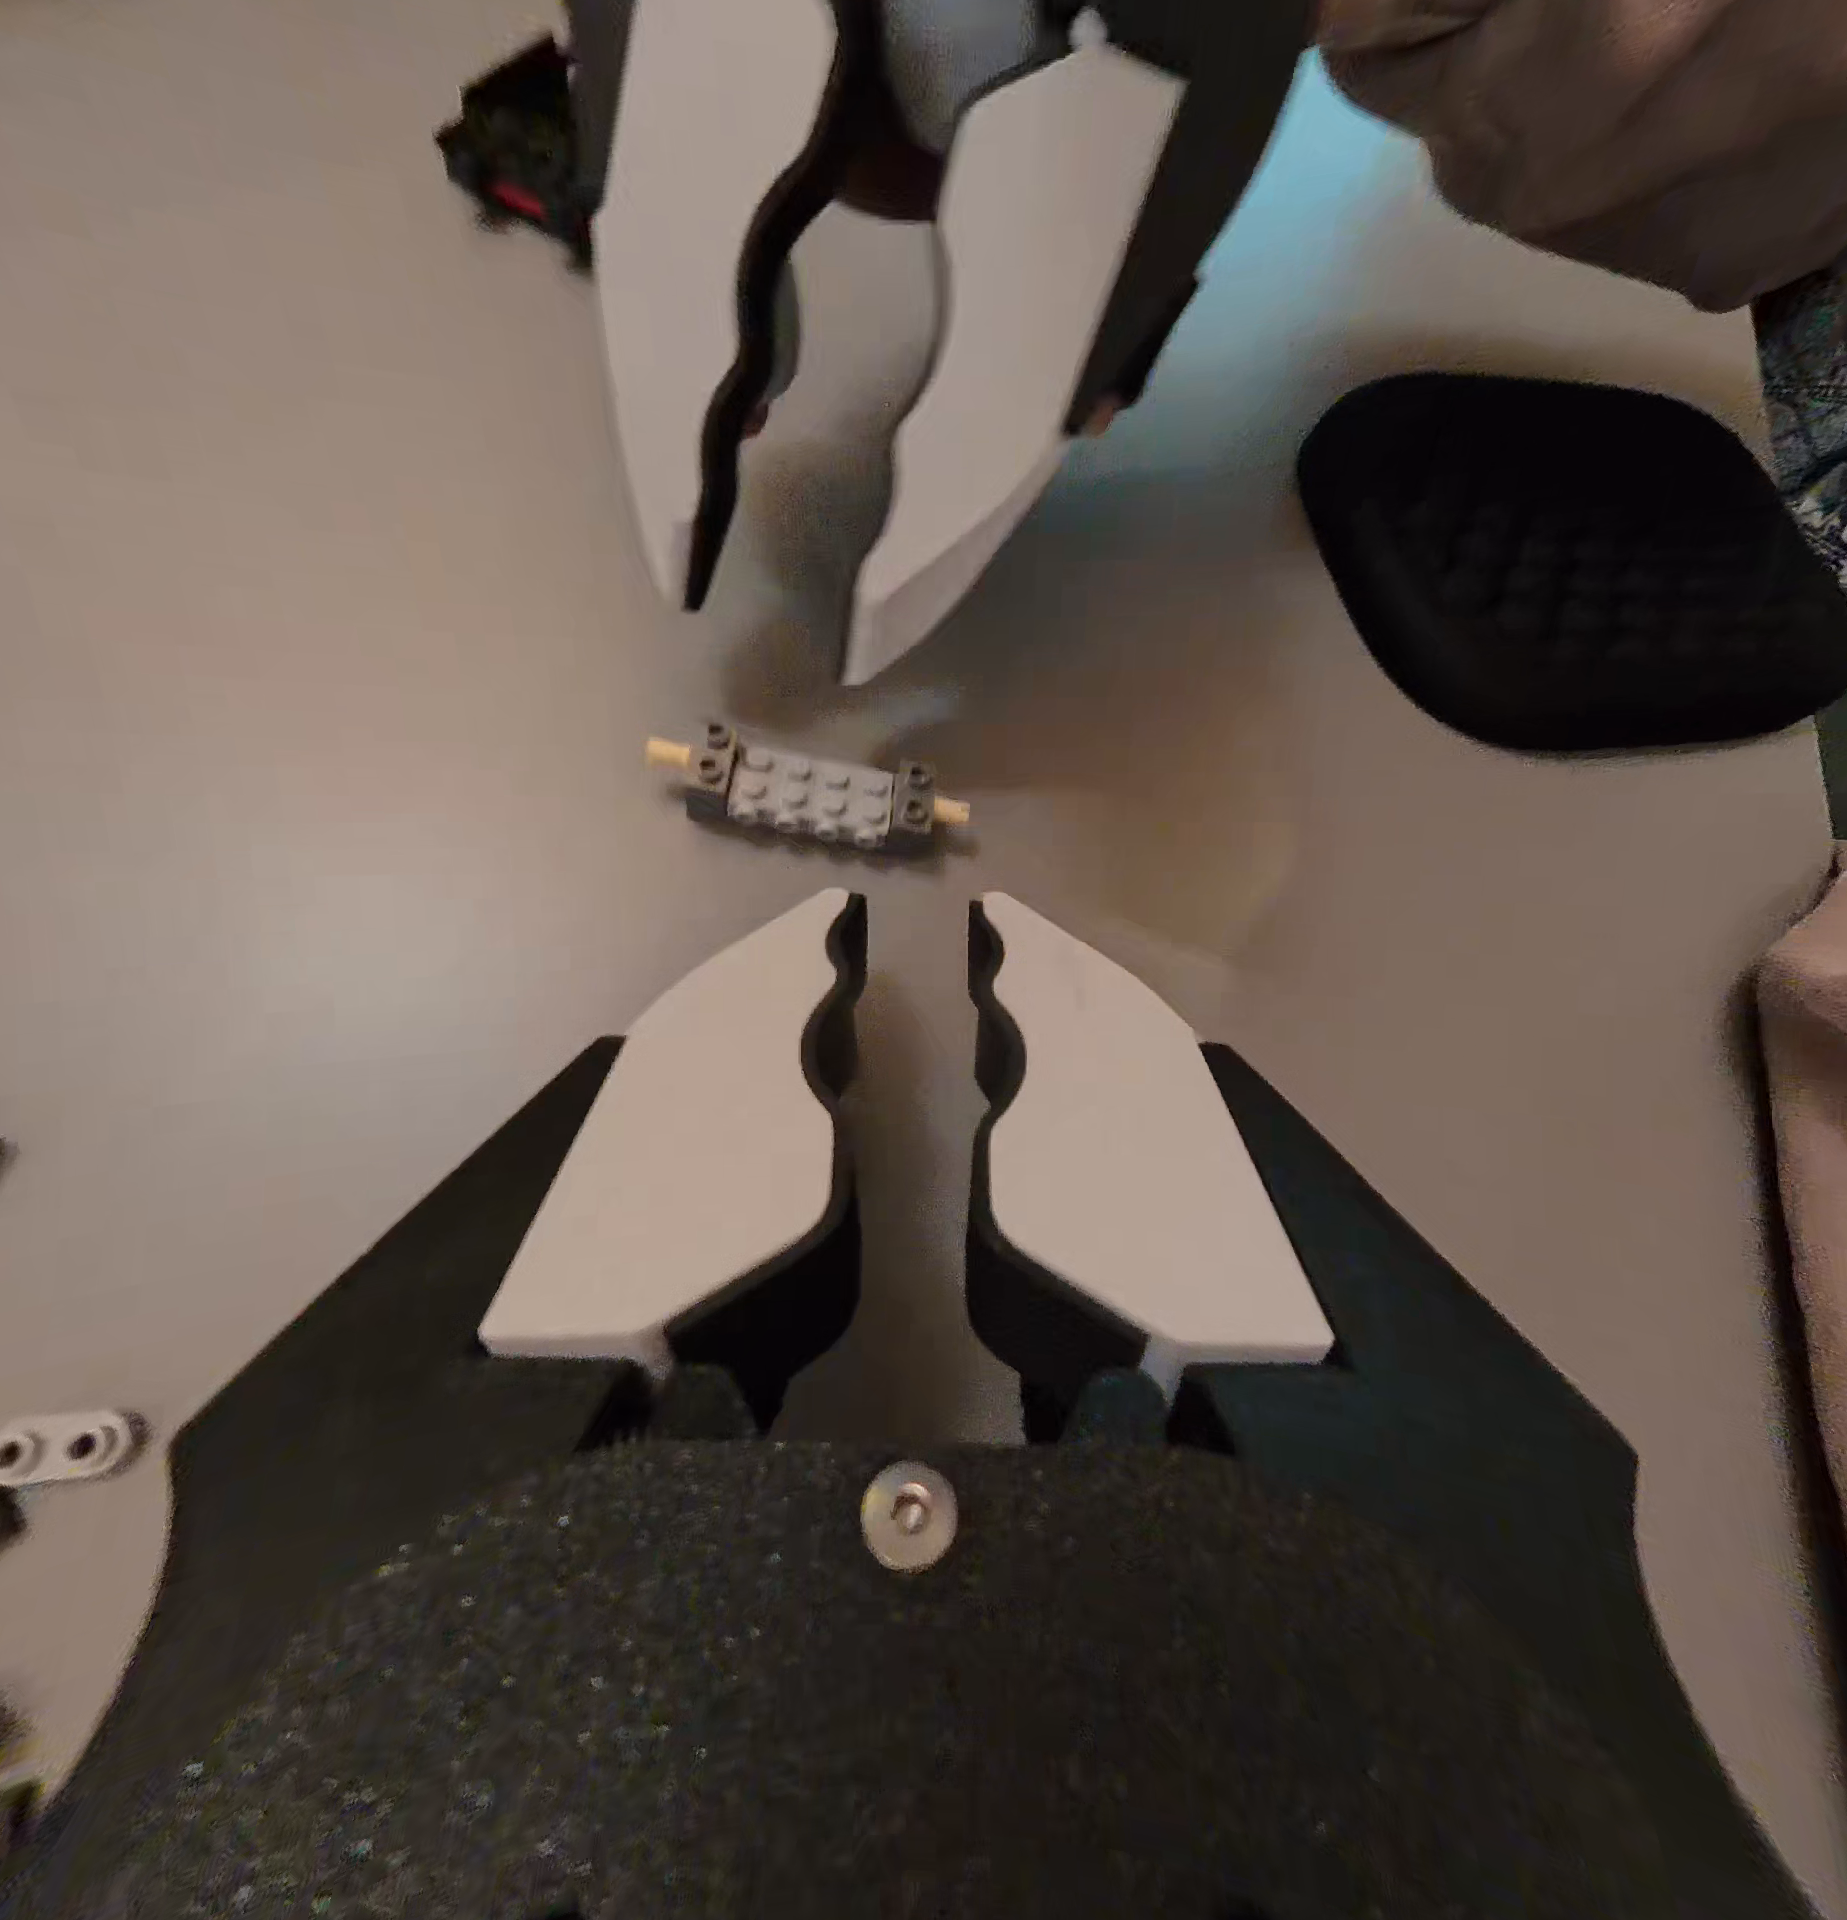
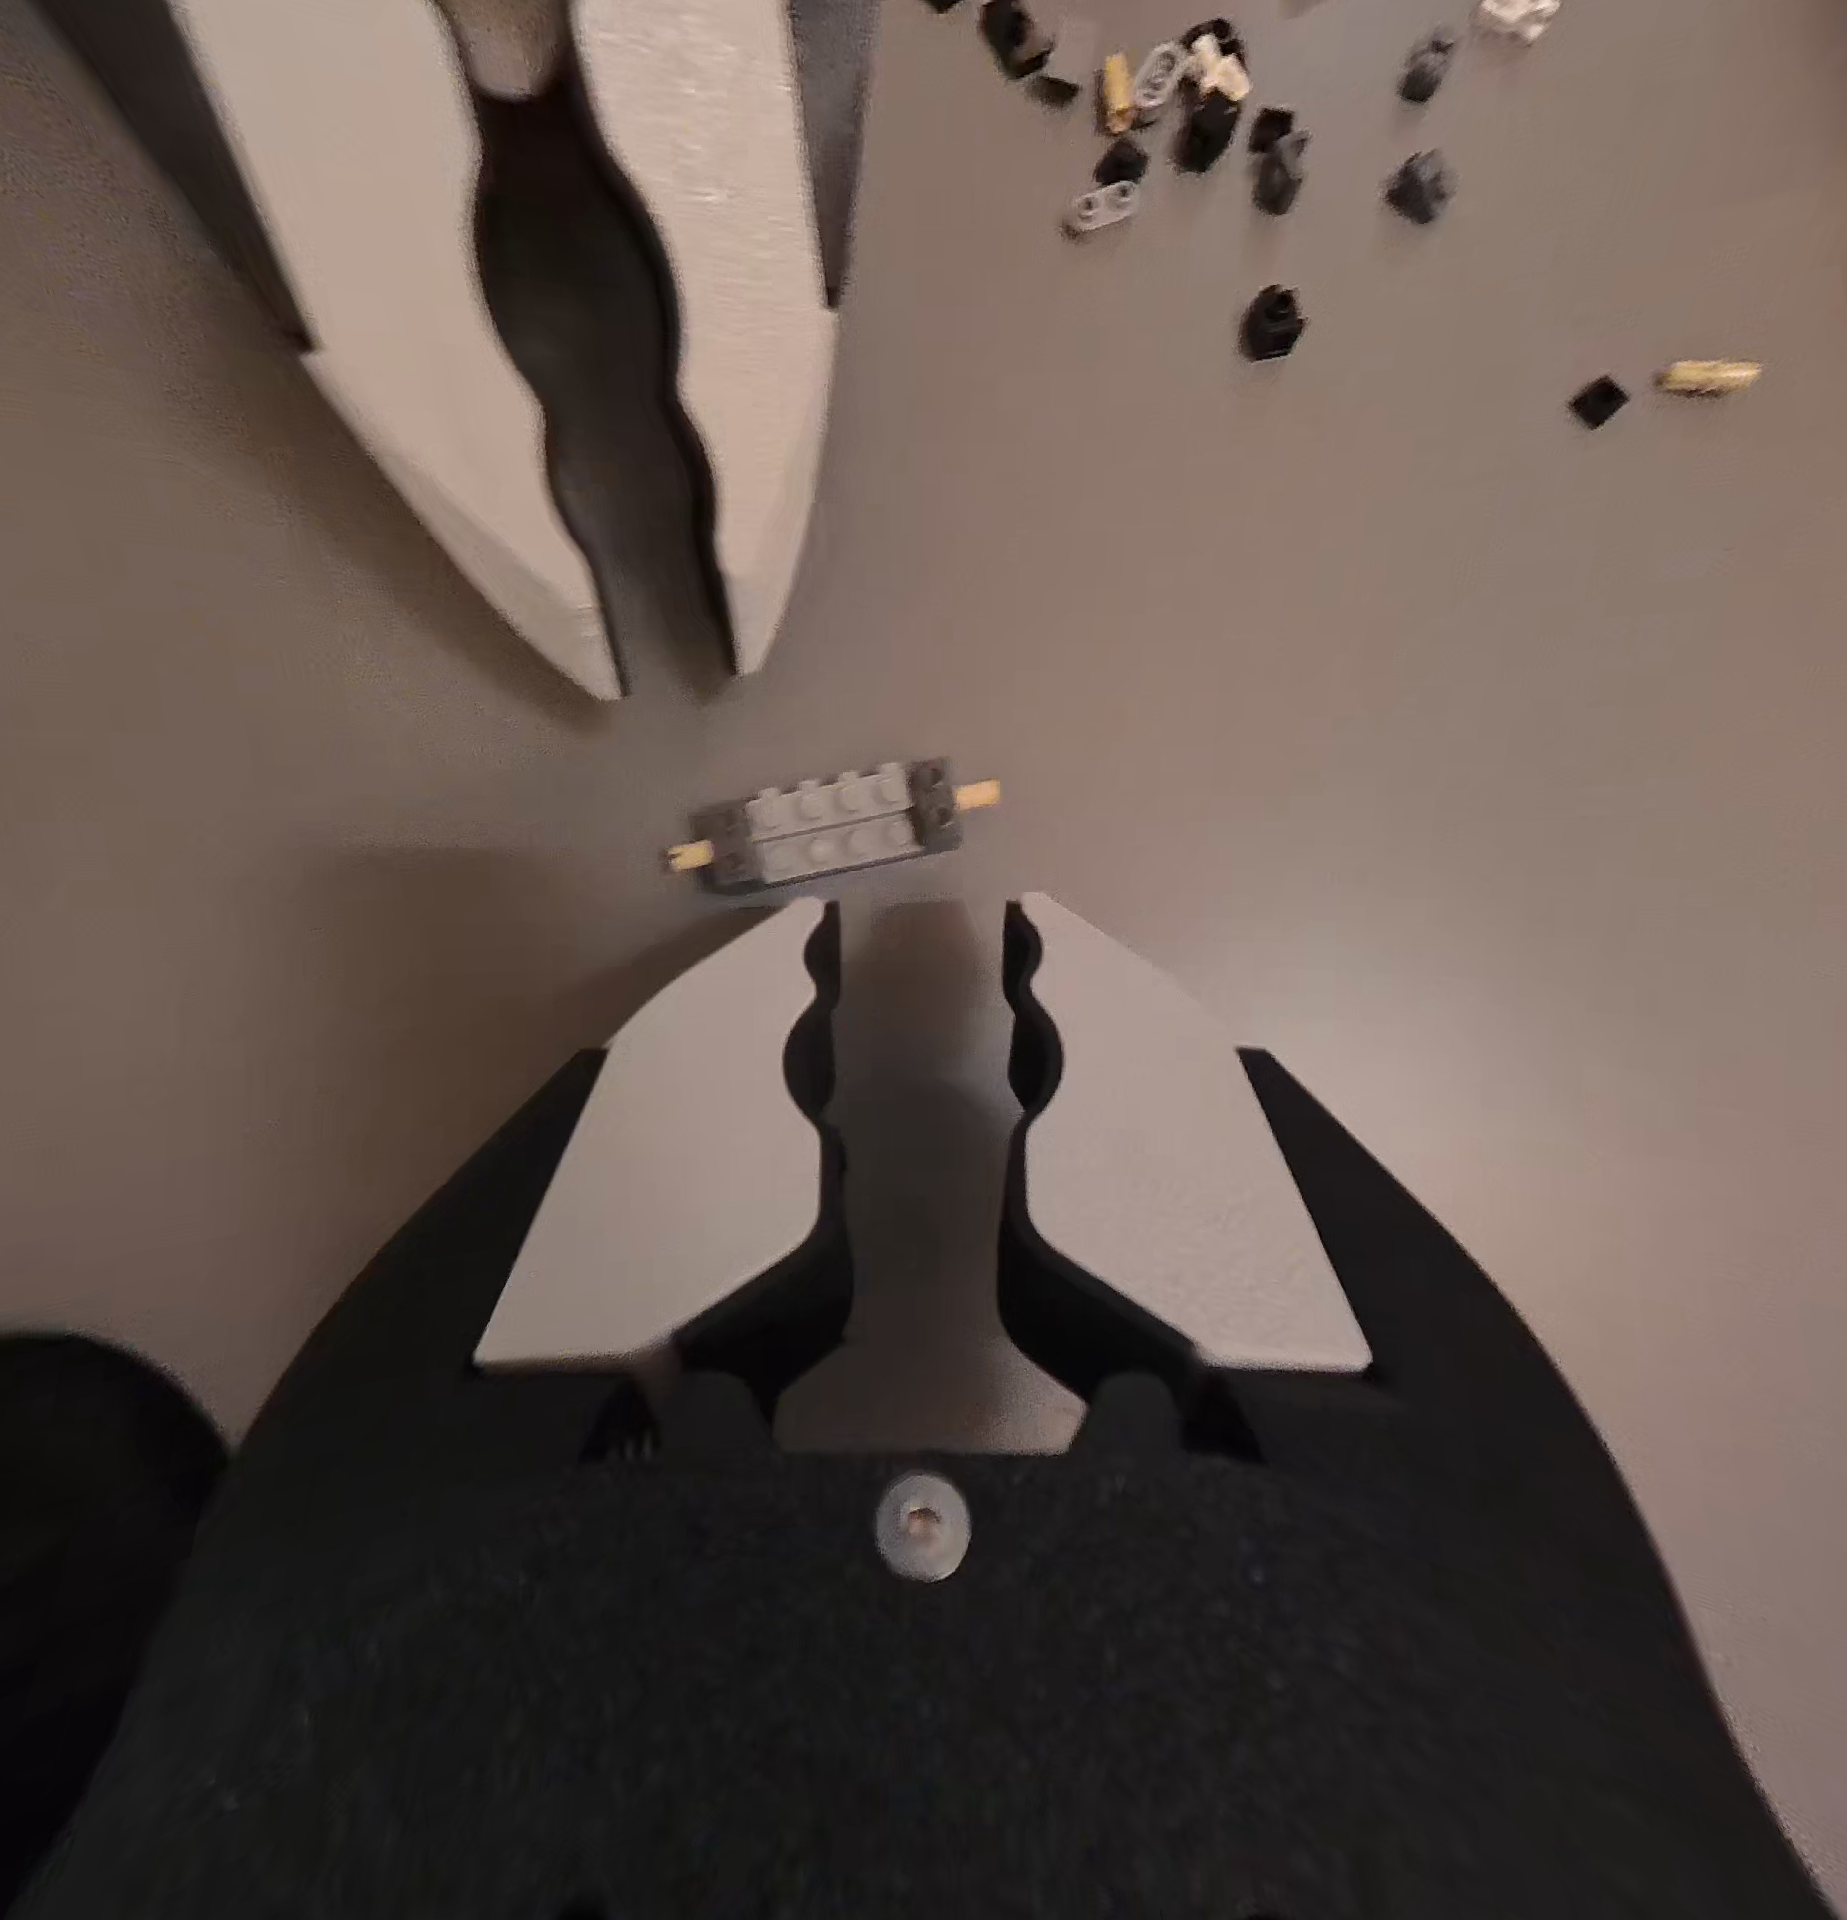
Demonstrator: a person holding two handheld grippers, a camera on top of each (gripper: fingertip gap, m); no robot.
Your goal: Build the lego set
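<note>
Lego assembly (image 1: 807, 796), one, between two parted claws

Light grey studded Lego assembly (image 1: 807, 792) with dark grey ends and tan axle pins. Plain beige desk (image 1: 275, 623). White tongs fingers (image 1: 711, 1122) with black inner lining.

No readable text, labels, numbers anywhere (both views blurred).

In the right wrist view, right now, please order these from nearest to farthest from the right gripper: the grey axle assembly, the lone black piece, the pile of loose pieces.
From the right gripper:
1. Grey axle assembly, just ahead of the tips.
2. Lone black piece, ahead and right.
3. Pile of loose pieces, far top right.
</note>
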